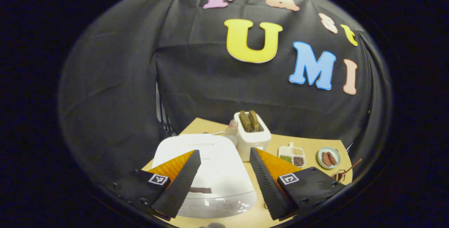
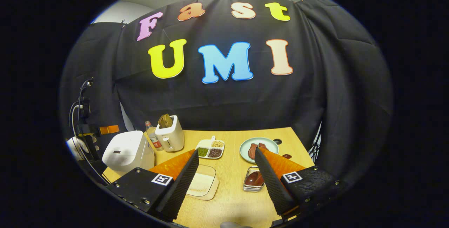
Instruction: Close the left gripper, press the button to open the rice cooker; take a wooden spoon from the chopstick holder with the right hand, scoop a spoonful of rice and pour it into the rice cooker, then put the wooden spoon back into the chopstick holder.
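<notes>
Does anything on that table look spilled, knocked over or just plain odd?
Nothing stands out. The rice cooker sits closed and upright, the toaster and bottle stand straight, and the rice tray shows no spill on the table.

Rice cooker point(image 1: 207, 172): front edge partly covered by both fingers of the left gripper point(image 1: 224, 182); button too small to make out; right of the rice cooker, chopstick holder point(image 1: 339, 176) cut by the view's rim, contents unclear; in the right gripper view, rice tray point(image 2: 202, 185) half behind a finger.
</notes>
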The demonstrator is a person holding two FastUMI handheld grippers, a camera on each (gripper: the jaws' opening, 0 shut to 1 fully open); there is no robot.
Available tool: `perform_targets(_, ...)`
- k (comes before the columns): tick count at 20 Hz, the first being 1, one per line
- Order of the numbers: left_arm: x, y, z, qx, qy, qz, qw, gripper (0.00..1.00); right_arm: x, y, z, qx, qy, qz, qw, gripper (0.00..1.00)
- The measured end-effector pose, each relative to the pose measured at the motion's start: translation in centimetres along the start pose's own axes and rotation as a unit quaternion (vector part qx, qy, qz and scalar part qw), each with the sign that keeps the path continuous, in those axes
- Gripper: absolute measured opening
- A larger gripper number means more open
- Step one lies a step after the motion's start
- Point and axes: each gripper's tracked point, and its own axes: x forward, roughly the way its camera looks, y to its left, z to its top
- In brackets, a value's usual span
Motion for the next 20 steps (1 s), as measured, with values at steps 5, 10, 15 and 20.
perform_targets(5, -7.5, -7.6, 7.4, 0.048, -0.123, -0.055, 0.990, 0.96, -0.9, -0.9, 4.8, 0.011, -0.060, -0.018, 0.998, 0.98)
perform_targets(10, -12.6, -12.8, 10.2, 0.036, -0.193, -0.093, 0.976, 0.95, -2.1, -2.7, 7.9, 0.028, -0.100, -0.042, 0.994, 0.98)
perform_targets(15, -15.8, -15.8, 9.2, 0.022, -0.201, -0.118, 0.972, 0.95, -3.8, -3.7, 9.2, 0.042, -0.122, -0.047, 0.991, 0.98)
perform_targets(20, -16.9, -15.6, 8.4, 0.040, -0.200, -0.080, 0.976, 0.95, -5.2, -4.0, 9.6, 0.038, -0.129, -0.040, 0.990, 0.98)
